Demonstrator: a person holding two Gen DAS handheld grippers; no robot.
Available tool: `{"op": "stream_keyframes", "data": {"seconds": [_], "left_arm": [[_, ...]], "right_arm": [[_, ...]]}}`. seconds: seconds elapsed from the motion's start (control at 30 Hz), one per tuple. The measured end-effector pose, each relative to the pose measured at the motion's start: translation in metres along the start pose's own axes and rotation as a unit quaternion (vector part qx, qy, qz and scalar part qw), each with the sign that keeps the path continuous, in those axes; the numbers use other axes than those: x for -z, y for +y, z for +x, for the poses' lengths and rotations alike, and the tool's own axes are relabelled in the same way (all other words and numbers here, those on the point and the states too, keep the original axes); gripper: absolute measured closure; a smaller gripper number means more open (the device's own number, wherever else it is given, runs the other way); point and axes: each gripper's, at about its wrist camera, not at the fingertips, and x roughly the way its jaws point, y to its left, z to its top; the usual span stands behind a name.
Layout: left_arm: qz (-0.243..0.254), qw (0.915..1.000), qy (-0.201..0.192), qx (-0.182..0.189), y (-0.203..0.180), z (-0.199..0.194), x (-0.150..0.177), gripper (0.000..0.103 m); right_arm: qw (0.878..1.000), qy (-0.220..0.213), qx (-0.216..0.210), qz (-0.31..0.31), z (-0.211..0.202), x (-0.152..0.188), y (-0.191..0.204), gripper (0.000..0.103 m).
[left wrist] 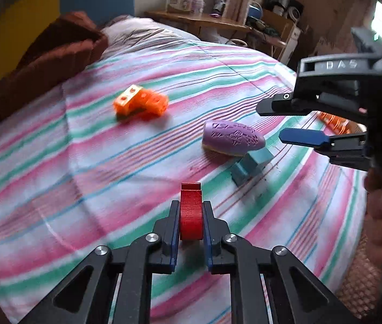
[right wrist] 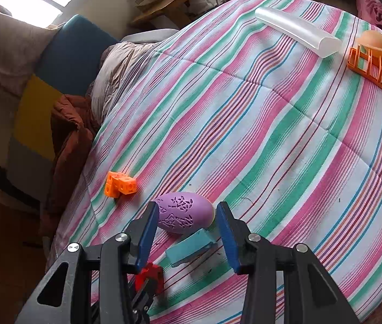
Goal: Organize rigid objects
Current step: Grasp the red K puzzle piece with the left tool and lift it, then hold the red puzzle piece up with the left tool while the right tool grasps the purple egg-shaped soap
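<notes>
- The left gripper (left wrist: 190, 210) is clenched on a red block (left wrist: 190, 213); both blue-lined fingers press its flat sides, and the block's notched end sticks out past the fingertips, above the striped bedspread (left wrist: 83, 167).
- From the right wrist camera, the same red block (right wrist: 150, 275) shows low at the left, caught between the tips of the left gripper, just beside the right gripper's left finger.
- The right gripper (right wrist: 188, 216) is released, its jaws spread wide, and it holds nothing.
- Between and just beyond its fingers lies a purple egg (right wrist: 184, 212) with a carved pattern, resting on its side on the bedspread (right wrist: 272, 135).
- A teal block (right wrist: 189, 247) lies touching the egg's near side, partly tucked under it.
- In the left wrist view the right gripper (left wrist: 268, 122) comes in from the right edge, just beside the purple egg (left wrist: 232, 137) and the teal block (left wrist: 250, 166).
- A cluster of orange cubes (left wrist: 141, 102) sits on the bedspread, well apart from the egg; the right view shows it (right wrist: 120, 184) near the bed's left edge.
- At the far right of the bed stands an orange rack (right wrist: 377, 73) with a peach ball (right wrist: 375, 43) in it, and a clear tube (right wrist: 297, 31) lies just beside the rack.
- A brown blanket (left wrist: 56, 56) is bunched at the bed's far left.
</notes>
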Motion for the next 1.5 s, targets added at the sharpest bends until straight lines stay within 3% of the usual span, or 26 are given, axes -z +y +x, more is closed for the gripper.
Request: {"op": "stream_keyframes", "data": {"seconds": [0.13,0.2,0.3,0.33,0.37,0.43,0.47,0.6,0.87,0.9,0.93,0.97,1.1,1.37,1.5], "left_arm": [[-0.078,0.9958,0.005,0.048,0.029,-0.008,0.018,0.088],[-0.106,0.9933,0.013,0.045,0.041,-0.009,0.029,0.088],[-0.106,0.9937,0.005,0.038,0.048,-0.016,0.038,0.086],[-0.106,0.9936,0.005,0.039,0.048,-0.019,0.040,0.079],[-0.105,0.9938,0.003,0.036,0.049,-0.022,0.041,0.063],[-0.100,0.9950,-0.008,0.000,0.050,-0.031,0.043,0.038],[-0.099,0.9950,-0.010,-0.007,0.051,-0.034,0.044,0.037],[-0.089,0.9949,-0.007,-0.047,0.050,-0.038,0.047,0.037],[-0.037,0.9963,0.008,-0.078,0.035,-0.021,0.028,0.038],[-0.029,0.9963,0.011,-0.080,0.033,-0.016,0.026,0.042],[-0.024,0.9961,0.015,-0.084,0.032,-0.011,0.026,0.063],[-0.021,0.9954,0.020,-0.092,0.033,-0.007,0.027,0.070],[-0.016,0.9965,0.002,-0.082,0.035,-0.014,0.037,0.071],[-0.012,0.9962,-0.027,-0.082,0.033,-0.028,0.061,0.070],[-0.020,0.9966,-0.031,-0.074,0.036,-0.031,0.065,0.070]], "right_arm": [[1.000,0.000,0.003,-0.006,0.002,0.001,0.003,0.059],[1.000,0.001,0.006,-0.009,0.003,0.002,0.004,0.059],[1.000,-0.003,0.013,-0.010,0.003,0.002,0.003,0.059],[1.000,-0.003,0.013,-0.008,0.003,0.002,0.003,0.059],[1.000,-0.004,0.014,-0.007,0.003,0.002,0.002,0.058],[1.000,-0.004,0.018,-0.007,0.003,0.002,0.001,0.059],[1.000,-0.003,0.018,-0.007,0.003,0.002,0.001,0.059],[1.000,-0.004,0.019,-0.008,0.001,0.003,0.000,0.059],[1.000,-0.005,0.009,0.002,-0.001,0.000,-0.005,0.059],[1.000,-0.005,0.008,0.003,-0.001,0.000,-0.005,0.059],[1.000,-0.005,0.007,0.004,-0.001,0.000,-0.005,0.059],[1.000,-0.005,0.006,0.005,-0.001,0.000,-0.006,0.058],[1.000,-0.005,0.002,0.009,0.000,-0.002,-0.006,0.058],[1.000,0.009,-0.003,-0.014,0.010,0.004,0.006,0.041],[0.999,0.004,0.008,-0.040,0.012,0.007,0.015,0.041]]}}
